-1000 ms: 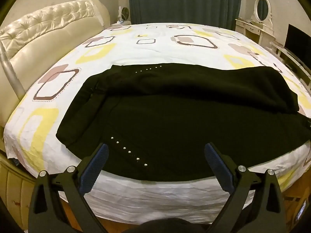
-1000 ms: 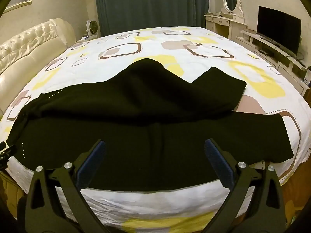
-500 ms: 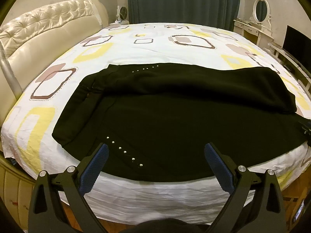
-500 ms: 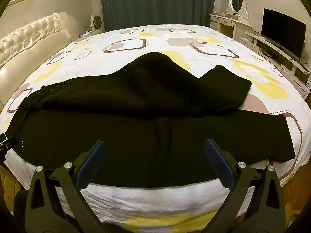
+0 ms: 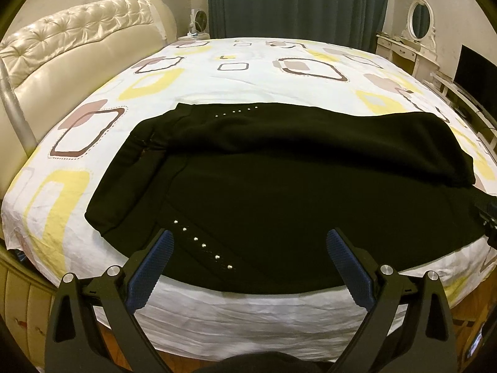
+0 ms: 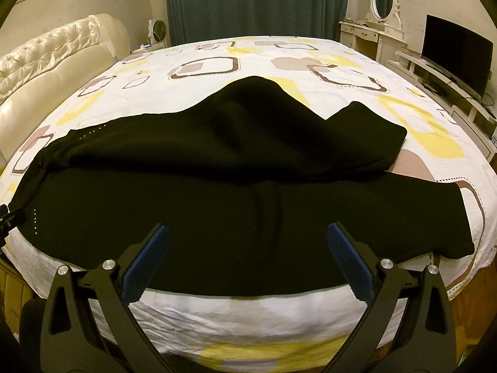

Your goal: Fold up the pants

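Note:
Black pants (image 5: pixel 279 192) lie across the near side of the bed, waistband at the left, legs running right. The far leg is bunched and lies partly over the near one (image 6: pixel 236 143). Small silver studs (image 5: pixel 202 245) dot the near hip. My left gripper (image 5: pixel 248 242) hovers open over the pants' near edge by the hip, holding nothing. My right gripper (image 6: pixel 248 239) is open above the near leg's middle (image 6: pixel 264 217), also holding nothing. The right gripper's tip shows at the far right edge of the left wrist view (image 5: pixel 489 214).
The bed has a white sheet with yellow and brown squares (image 5: pixel 264 71). A cream tufted headboard (image 5: pixel 77 40) stands at the left. Dark curtains (image 6: pixel 257 3), a dressing table with mirror (image 6: pixel 372 31) and a TV (image 6: pixel 456 49) line the back and right.
Both grippers have shifted slightly toward the bed, so the pants sit a little closer in view. The pants have not moved and both grippers stay open.

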A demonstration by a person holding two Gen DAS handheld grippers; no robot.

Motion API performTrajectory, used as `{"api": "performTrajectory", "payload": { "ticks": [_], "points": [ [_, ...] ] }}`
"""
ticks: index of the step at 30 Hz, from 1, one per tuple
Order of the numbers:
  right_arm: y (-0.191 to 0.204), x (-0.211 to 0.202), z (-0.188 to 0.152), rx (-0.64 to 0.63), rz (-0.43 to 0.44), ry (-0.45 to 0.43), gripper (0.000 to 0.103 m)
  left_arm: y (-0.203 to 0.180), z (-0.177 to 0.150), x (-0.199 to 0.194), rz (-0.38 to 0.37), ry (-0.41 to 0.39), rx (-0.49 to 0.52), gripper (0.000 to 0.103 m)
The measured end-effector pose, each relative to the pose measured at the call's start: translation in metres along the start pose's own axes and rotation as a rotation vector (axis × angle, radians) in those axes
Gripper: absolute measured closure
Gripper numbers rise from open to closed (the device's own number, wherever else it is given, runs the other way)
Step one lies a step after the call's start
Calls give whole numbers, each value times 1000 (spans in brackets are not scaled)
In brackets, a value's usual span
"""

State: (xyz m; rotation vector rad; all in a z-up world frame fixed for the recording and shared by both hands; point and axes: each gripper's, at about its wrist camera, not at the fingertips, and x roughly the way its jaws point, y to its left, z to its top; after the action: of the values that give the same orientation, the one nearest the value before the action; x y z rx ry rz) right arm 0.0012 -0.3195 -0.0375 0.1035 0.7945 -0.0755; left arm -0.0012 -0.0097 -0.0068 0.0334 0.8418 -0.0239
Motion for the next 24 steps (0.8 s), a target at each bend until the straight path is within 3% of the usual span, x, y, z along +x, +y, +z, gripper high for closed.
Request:
{"api": "performTrajectory", "payload": {
  "ticks": [24],
  "points": [
    [5,5,-4,-12,4,19,2,0,0,-1,-10,0,-2,5]
  ]
}}
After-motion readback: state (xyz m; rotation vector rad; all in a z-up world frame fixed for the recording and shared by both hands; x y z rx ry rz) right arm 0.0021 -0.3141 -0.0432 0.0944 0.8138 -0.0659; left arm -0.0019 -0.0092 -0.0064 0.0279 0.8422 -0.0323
